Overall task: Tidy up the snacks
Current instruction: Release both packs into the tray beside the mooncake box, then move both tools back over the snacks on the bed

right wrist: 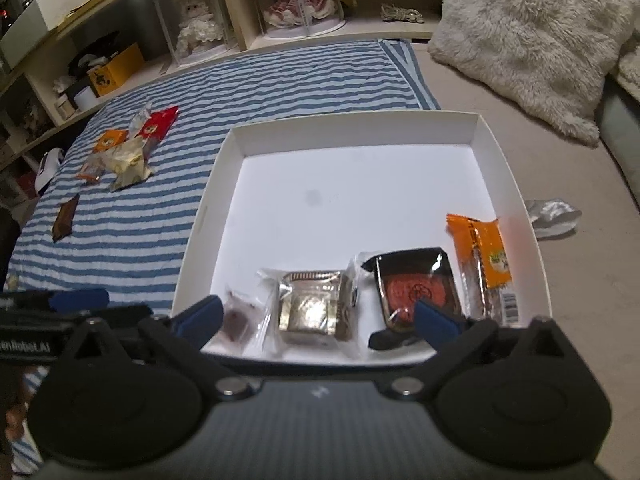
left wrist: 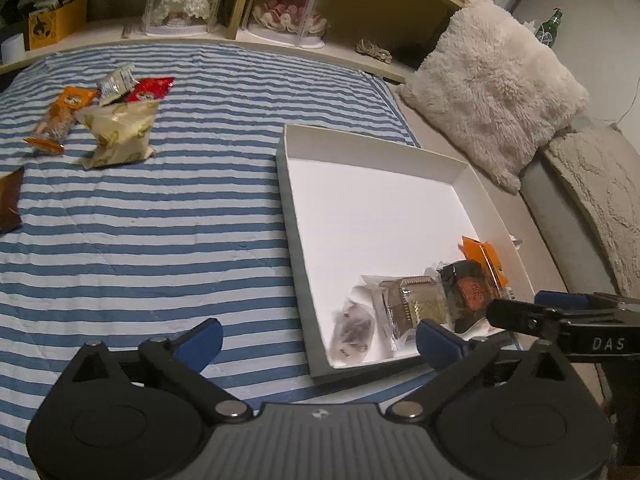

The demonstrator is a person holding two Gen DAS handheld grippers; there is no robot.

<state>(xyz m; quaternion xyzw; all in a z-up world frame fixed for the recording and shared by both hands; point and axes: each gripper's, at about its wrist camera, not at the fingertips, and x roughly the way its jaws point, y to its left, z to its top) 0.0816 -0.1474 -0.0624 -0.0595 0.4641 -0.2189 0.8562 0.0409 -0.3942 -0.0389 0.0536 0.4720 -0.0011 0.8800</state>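
Note:
A white shallow box (right wrist: 360, 200) (left wrist: 384, 216) lies on the bed. Along its near wall lie several snacks: a small dark packet (right wrist: 238, 318), a clear-wrapped gold pastry (right wrist: 312, 308), a black and red pack (right wrist: 416, 288) and an orange bar (right wrist: 484, 260). Loose snacks lie in a pile (left wrist: 108, 116) (right wrist: 124, 148) at the far left of the striped blanket, with a brown pack (right wrist: 66, 216) apart from them. My left gripper (left wrist: 320, 340) is open and empty at the box's near left corner. My right gripper (right wrist: 320, 318) is open and empty over the box's near wall.
A blue-striped blanket (left wrist: 160, 220) covers the bed. A fluffy cream pillow (left wrist: 492, 84) lies beyond the box at right. Shelves with two dolls in clear cases (left wrist: 236, 0) line the far edge. A crumpled silver wrapper (right wrist: 554, 216) lies right of the box.

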